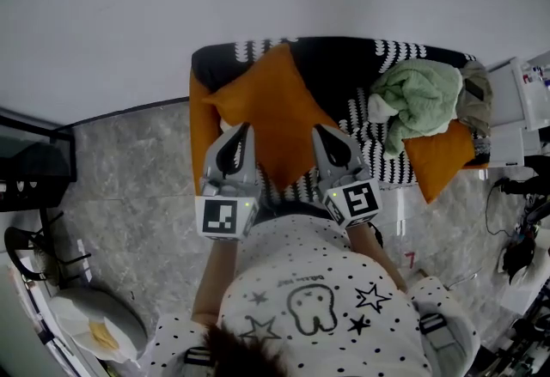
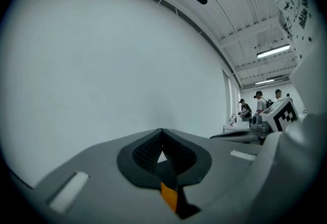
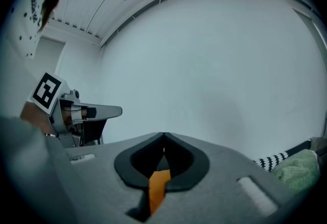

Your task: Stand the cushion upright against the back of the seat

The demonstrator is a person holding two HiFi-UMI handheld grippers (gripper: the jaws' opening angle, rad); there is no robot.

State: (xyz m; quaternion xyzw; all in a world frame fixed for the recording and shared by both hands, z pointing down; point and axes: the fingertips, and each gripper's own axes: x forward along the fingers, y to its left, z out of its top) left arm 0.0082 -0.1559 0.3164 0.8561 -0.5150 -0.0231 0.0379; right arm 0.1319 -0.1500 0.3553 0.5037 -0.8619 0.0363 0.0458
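Note:
The orange cushion [image 1: 277, 105] lies tilted over the left part of the black-and-white patterned seat [image 1: 348, 66], its top corner up by the seat's back. My left gripper [image 1: 243, 130] is shut on the cushion's near-left edge. My right gripper [image 1: 320, 131] is shut on its near-right edge. In the left gripper view a strip of the orange cushion [image 2: 169, 195] shows pinched between the closed jaws. The right gripper view shows the same kind of cushion strip [image 3: 158, 186] in its closed jaws. Both grippers face the white wall.
A green cloth [image 1: 419, 96] and a second orange cushion [image 1: 443, 156] lie on the seat's right half. A white rack [image 1: 526, 109] and cables [image 1: 516, 229] stand at the right. A dark unit [image 1: 34, 169] is at the left, on the grey marbled floor. People [image 2: 260, 104] stand far off.

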